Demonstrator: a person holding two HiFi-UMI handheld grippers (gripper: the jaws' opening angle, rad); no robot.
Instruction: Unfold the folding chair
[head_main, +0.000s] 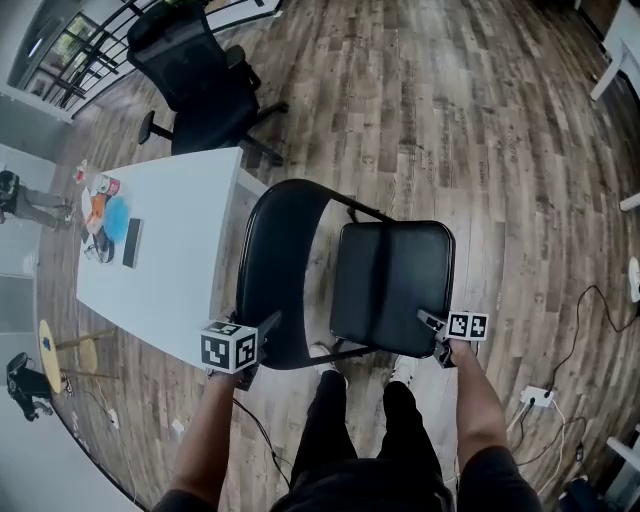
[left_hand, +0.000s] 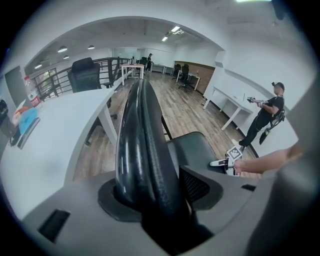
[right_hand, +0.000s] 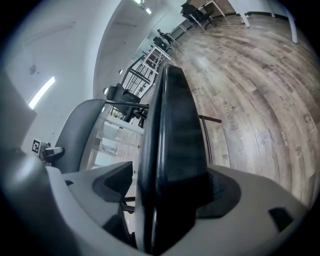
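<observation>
The folding chair (head_main: 392, 280) is black all over, seat and backrest alike. The floor (head_main: 480, 120) has grey-brown wood-grain planks. The table (head_main: 175, 260) is plain white, with a light blue item (head_main: 116, 218) by its left edge. The left gripper (head_main: 268, 325) and right gripper (head_main: 430, 322) are grey, their cubes white with black square markers.

folding chair (head_main: 390, 285): on the floor (head_main: 480, 120), just right of the bench (head_main: 180, 260)
backrest (head_main: 275, 270): left of the seat (head_main: 392, 285)
left tool (head_main: 268, 325): clamped on backrest's near edge
right tool (head_main: 430, 321): clamped on seat's near right corner
office chair (head_main: 200, 80): behind the bench
</observation>
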